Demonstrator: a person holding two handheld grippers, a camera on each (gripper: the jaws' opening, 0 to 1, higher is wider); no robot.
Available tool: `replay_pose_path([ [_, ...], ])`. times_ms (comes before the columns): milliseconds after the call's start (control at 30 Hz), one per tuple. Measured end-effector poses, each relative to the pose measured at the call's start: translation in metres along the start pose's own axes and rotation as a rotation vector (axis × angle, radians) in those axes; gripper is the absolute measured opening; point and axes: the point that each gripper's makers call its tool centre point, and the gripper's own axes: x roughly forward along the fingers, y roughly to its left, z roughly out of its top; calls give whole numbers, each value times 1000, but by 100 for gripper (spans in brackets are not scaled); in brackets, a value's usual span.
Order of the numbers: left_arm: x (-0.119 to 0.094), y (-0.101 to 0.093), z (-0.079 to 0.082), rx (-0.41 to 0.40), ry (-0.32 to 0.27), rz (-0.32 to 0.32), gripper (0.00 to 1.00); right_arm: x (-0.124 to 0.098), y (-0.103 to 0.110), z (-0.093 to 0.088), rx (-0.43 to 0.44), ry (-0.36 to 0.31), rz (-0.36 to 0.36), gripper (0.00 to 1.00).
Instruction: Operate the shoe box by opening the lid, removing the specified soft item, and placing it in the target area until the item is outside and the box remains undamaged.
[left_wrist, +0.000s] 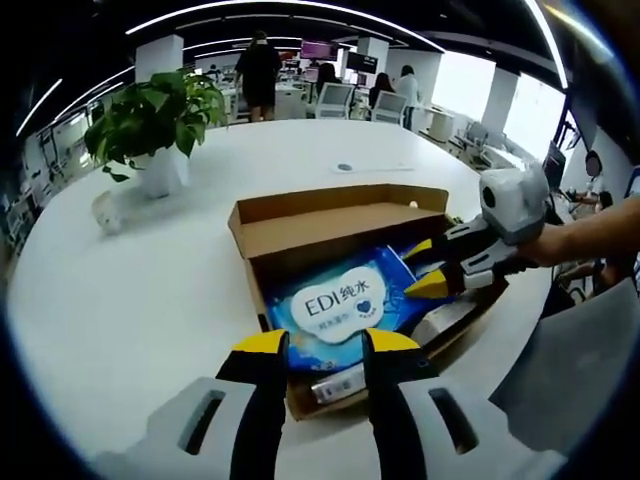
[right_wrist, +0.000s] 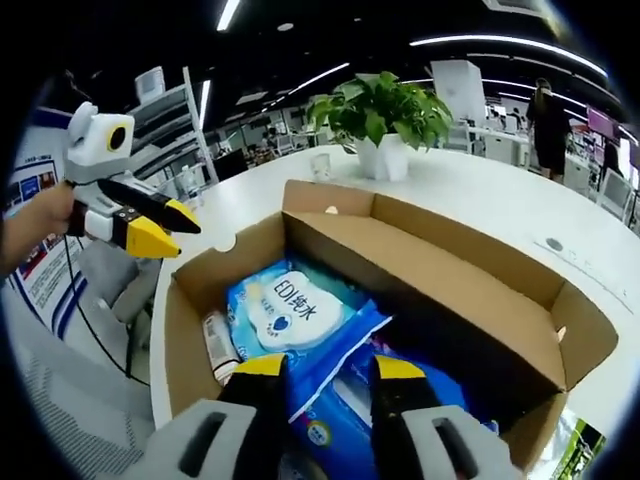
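Observation:
The brown shoe box (left_wrist: 330, 228) lies open on the white table (left_wrist: 120, 300), its lid folded back at the far side. Inside lies a soft blue-and-white wipes pack (left_wrist: 340, 305) printed "EDI". My left gripper (left_wrist: 325, 345) is open over the box's near end, nothing between its jaws. From the right, my right gripper (left_wrist: 428, 268) reaches in at the pack's right edge. In the right gripper view, that gripper (right_wrist: 330, 368) is open, with a corner of the pack (right_wrist: 290, 310) between its jaws inside the box (right_wrist: 450, 270). The left gripper (right_wrist: 165, 228) hovers open beside the box's left end.
A second blue pack (right_wrist: 340, 425) and a small white tube (right_wrist: 220, 345) also lie in the box. A potted plant (left_wrist: 150, 120) (right_wrist: 385, 110) and a small white cup (left_wrist: 108, 210) stand farther back on the table. People and desks are in the background.

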Motion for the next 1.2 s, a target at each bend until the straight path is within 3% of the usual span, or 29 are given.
replay_pose_path([
  [333,3,-2,-1,-1,3,-6,29,8,-4,2,128,2,-21,19],
  [567,6,-3,-1,4,7,-10,29,2,-5,6,142,4,-43,0],
  [1200,16,-5,-1,29,32,-12,28,-12,-6,17,181,-35,-48,0],
])
